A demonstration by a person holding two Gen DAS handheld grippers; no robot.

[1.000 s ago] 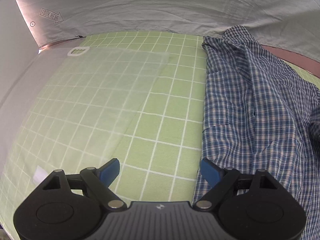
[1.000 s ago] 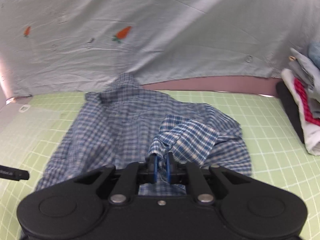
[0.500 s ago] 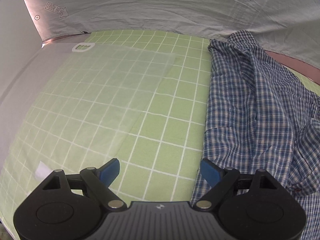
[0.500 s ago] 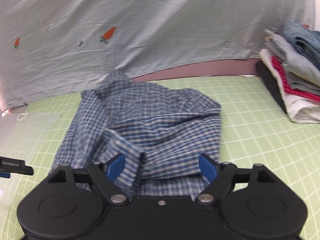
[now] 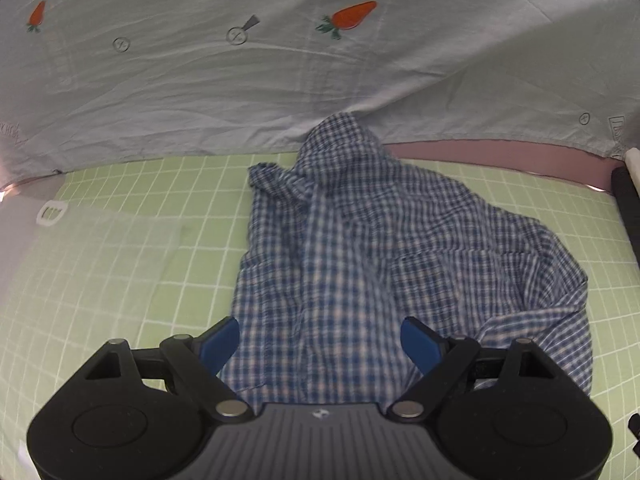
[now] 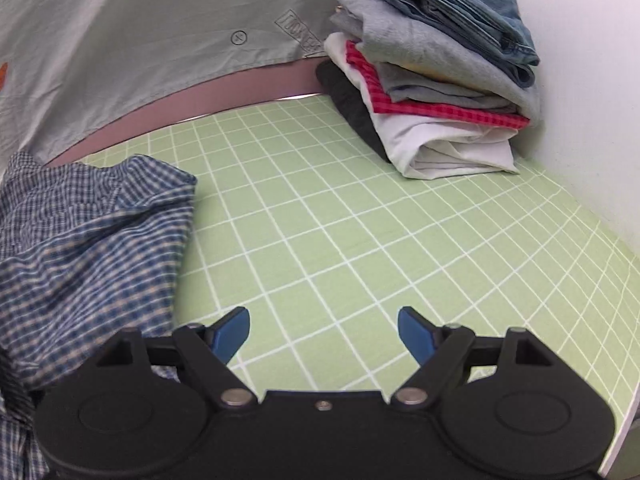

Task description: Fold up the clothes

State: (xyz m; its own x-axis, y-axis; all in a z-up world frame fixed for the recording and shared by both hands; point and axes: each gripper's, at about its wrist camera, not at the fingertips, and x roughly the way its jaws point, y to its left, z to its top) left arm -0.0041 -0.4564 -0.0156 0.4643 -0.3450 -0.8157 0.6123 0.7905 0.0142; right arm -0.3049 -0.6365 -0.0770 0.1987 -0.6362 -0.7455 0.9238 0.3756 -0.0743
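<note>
The grey backdrop sheet (image 6: 120, 60) carries a boxed stamp (image 6: 298, 34), seemingly "LOOK HERE", tilted and partly creased. The same stamp (image 5: 10, 131) peeks in at the left wrist view's edge, cut off. Nothing else is legible.

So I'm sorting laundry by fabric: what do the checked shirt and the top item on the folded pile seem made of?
The checked shirt looks like thin woven cotton, matte: it rumples into soft creases. The top item on the folded pile looks like denim, faded blue with thick stitched seams. Neither is certain from looks alone.
</note>
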